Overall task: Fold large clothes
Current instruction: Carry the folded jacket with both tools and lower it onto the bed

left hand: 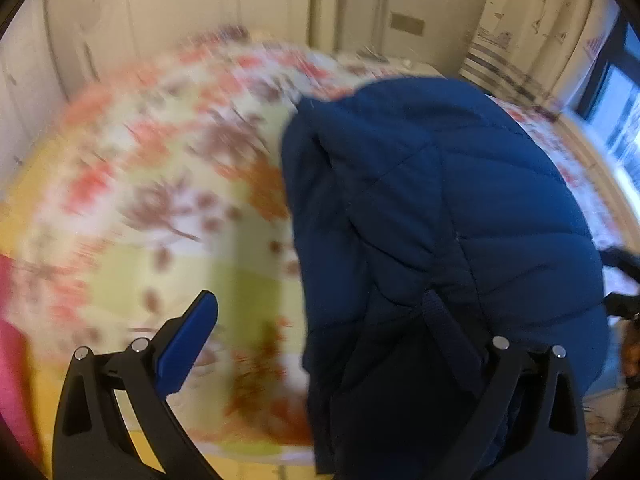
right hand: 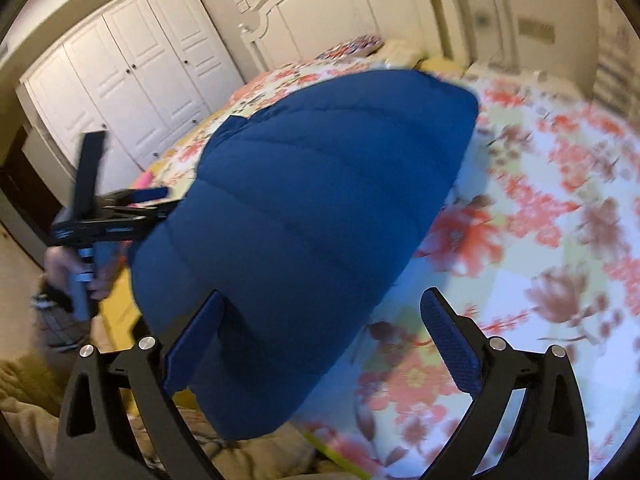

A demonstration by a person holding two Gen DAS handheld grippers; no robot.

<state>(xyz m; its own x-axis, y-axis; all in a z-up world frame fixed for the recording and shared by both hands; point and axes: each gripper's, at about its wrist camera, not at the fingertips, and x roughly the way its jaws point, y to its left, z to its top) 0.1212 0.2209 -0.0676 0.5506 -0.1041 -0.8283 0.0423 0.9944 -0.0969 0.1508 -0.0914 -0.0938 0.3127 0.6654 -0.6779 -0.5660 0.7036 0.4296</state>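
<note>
Right wrist view shows the right gripper (right hand: pixel 320 344) spread wide around the blue jacket (right hand: pixel 312 216), with wardrobe (right hand: pixel 120 80) behind; left wrist view shows the left gripper (left hand: pixel 340 344) also wide, one finger hidden by fabric.

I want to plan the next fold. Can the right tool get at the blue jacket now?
Probably yes. The right tool is open, and the blue jacket hangs directly before it, partly between its fingers, with nothing in between.
</note>
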